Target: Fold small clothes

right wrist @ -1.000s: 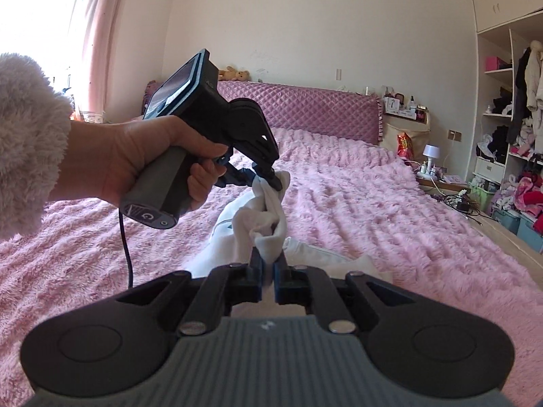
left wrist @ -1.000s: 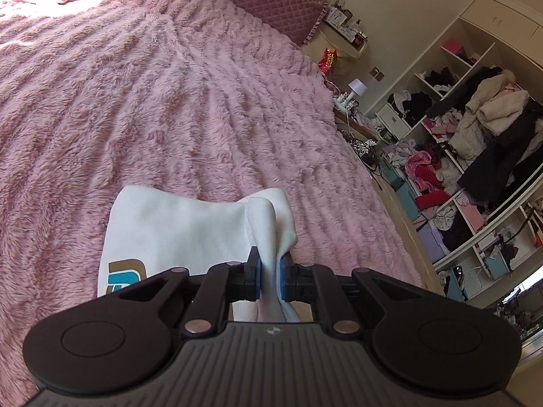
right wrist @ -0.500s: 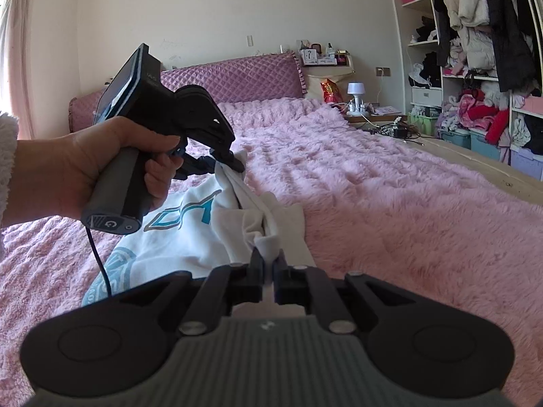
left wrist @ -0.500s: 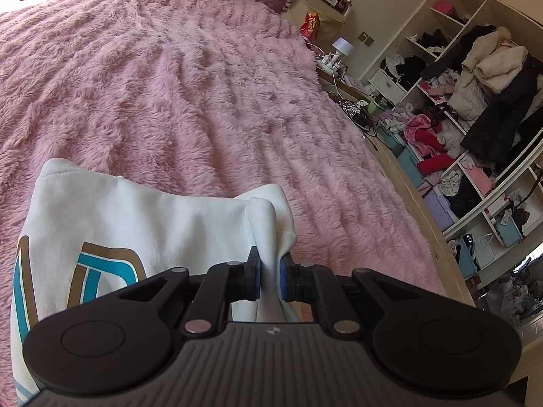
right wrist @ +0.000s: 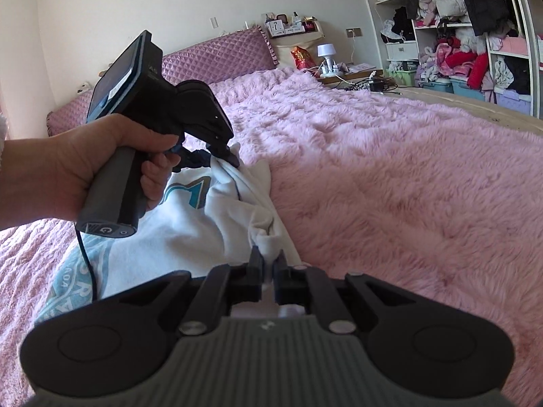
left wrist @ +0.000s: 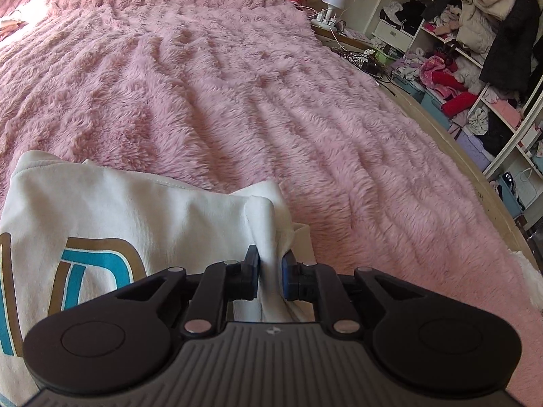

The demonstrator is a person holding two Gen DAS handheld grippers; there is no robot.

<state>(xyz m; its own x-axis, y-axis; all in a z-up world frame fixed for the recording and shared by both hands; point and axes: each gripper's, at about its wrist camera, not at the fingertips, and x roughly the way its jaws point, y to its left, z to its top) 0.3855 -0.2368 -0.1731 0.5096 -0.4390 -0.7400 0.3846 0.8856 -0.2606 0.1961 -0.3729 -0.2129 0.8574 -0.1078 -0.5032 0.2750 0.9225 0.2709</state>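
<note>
A small white shirt point(left wrist: 142, 217) with a teal and brown print lies on the pink furry bedspread point(left wrist: 237, 84). My left gripper point(left wrist: 270, 264) is shut on a bunched edge of the shirt. My right gripper point(right wrist: 268, 266) is shut on another bunched part of the same edge of the shirt point(right wrist: 190, 234). In the right wrist view the left gripper point(right wrist: 225, 156) sits a short way ahead, held by a hand, low over the shirt. The cloth runs bunched between the two grippers.
A quilted purple headboard point(right wrist: 217, 57) stands at the far end of the bed. A nightstand with a lamp point(right wrist: 327, 54) and open shelves crammed with clothes point(right wrist: 475, 34) line the right side. The bed's edge point(left wrist: 468, 156) runs along the right.
Both grippers have come down toward the bed with the shirt, which now lies spread with more of its print showing. Both stay shut on the cloth.
</note>
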